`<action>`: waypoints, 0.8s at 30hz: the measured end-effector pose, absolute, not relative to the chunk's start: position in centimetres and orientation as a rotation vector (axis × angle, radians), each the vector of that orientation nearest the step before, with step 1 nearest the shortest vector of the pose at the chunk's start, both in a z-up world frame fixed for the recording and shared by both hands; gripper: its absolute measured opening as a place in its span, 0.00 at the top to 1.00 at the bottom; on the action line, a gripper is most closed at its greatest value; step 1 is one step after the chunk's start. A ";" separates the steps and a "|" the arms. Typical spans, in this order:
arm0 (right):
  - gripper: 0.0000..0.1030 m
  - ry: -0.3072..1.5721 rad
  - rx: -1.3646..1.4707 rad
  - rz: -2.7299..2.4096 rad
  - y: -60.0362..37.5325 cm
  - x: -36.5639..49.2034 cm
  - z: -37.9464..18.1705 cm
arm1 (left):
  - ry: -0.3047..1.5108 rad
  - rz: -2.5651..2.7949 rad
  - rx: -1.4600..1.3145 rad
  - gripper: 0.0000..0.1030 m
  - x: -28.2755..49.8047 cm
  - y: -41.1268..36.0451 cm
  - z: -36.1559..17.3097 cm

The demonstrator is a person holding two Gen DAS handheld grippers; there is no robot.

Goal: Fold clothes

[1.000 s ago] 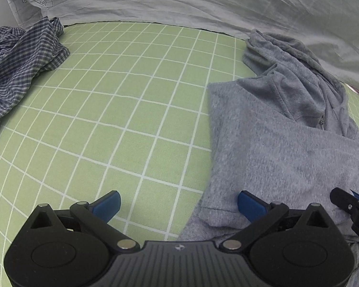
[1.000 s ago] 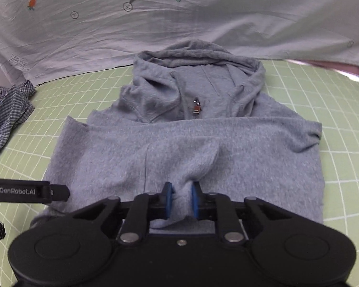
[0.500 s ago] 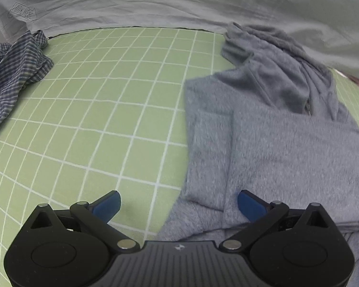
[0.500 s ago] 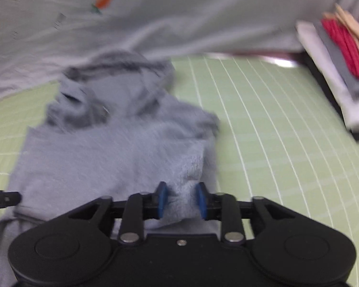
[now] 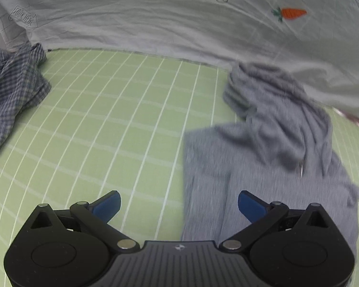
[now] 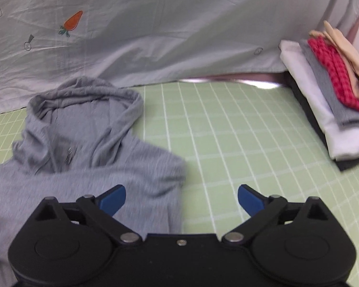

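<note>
A green grid mat (image 6: 239, 143) carries one grey hoodie (image 6: 88, 167), lying partly folded with its hood toward the pale backdrop sheet (image 6: 179, 35) and its long axis running from the grippers away to the hood. It sits between the two tools: right of the left gripper (image 5: 178, 205), left of the right gripper (image 6: 182, 197), each straddling one side edge, so neither arm looks clearly nearer. Both grippers stand wide apart, holding nothing. One stack of folded clothes (image 6: 328, 100) rests at the far right; one crumpled plaid shirt (image 5: 9, 91) lies far left. Blur softens the hoodie's creases, so its fold count is uncertain.
</note>
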State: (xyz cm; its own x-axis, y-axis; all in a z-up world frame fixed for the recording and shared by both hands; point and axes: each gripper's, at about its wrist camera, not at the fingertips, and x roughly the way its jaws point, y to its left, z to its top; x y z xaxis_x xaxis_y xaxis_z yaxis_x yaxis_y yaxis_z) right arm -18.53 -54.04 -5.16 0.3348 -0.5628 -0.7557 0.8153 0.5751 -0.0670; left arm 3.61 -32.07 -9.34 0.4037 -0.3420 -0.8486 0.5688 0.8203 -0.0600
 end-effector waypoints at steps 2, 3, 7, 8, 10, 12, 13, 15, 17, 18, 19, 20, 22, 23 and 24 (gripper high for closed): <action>0.00 0.832 0.329 -0.926 -56.0 -17.2 -5.2 | 0.974 -0.588 0.257 0.00 5.2 -34.0 -8.9; 0.00 0.828 0.313 -0.920 -56.9 -16.5 -5.1 | 0.960 -0.591 0.258 0.00 6.0 -34.9 -8.6; 0.00 0.808 0.275 -0.887 -60.8 -13.3 -5.4 | 0.904 -0.602 0.261 0.00 9.2 -38.7 -7.7; 0.00 0.806 0.272 -0.875 -61.8 -12.3 -5.6 | 0.898 -0.603 0.264 0.00 10.1 -39.7 -7.7; 0.00 0.799 0.266 -0.854 -63.7 -10.4 -6.1 | 0.895 -0.609 0.267 0.00 11.8 -41.5 -8.2; 0.00 0.796 0.254 -0.845 -65.0 -8.7 -6.7 | 0.896 -0.618 0.275 0.00 12.7 -42.9 -8.9; 0.00 0.805 0.251 -0.837 -65.4 -8.0 -7.2 | 0.902 -0.626 0.283 0.00 13.0 -43.5 -9.5; 0.00 0.823 0.245 -0.822 -66.3 -6.6 -8.2 | 0.931 -0.636 0.282 0.00 13.3 -44.2 -10.8; 0.00 0.843 0.236 -0.811 -67.1 -5.3 -9.2 | 0.986 -0.637 0.236 0.00 13.8 -44.2 -12.2; 0.00 0.858 0.223 -0.817 -67.3 -4.9 -9.7 | 1.014 -0.633 0.217 0.00 14.0 -44.2 -12.8; 0.00 0.874 0.209 -0.823 -67.4 -4.5 -10.2 | 1.013 -0.619 0.235 0.00 14.1 -44.2 -13.2; 0.00 0.885 0.196 -0.833 -67.6 -4.2 -10.6 | 1.001 -0.601 0.266 0.00 14.1 -44.2 -13.5; 0.00 0.880 0.186 -0.881 -68.1 -4.2 -10.7 | 0.977 -0.563 0.329 0.00 14.0 -44.3 -14.1; 0.00 0.871 0.196 -0.901 -68.5 -4.5 -10.6 | 0.957 -0.540 0.364 0.00 14.1 -44.2 -14.1; 0.00 0.855 0.209 -0.920 -68.7 -5.0 -10.3 | 0.924 -0.508 0.396 0.00 14.2 -44.0 -13.8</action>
State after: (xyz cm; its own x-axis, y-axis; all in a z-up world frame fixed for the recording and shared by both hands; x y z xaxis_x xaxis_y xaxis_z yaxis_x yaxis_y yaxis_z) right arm -4.99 -68.65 -10.35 0.3125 -0.6130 -0.7257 0.7689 0.6118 -0.1857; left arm 14.20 -44.01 -13.77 0.5001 -0.2427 -0.8313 0.5714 0.8137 0.1063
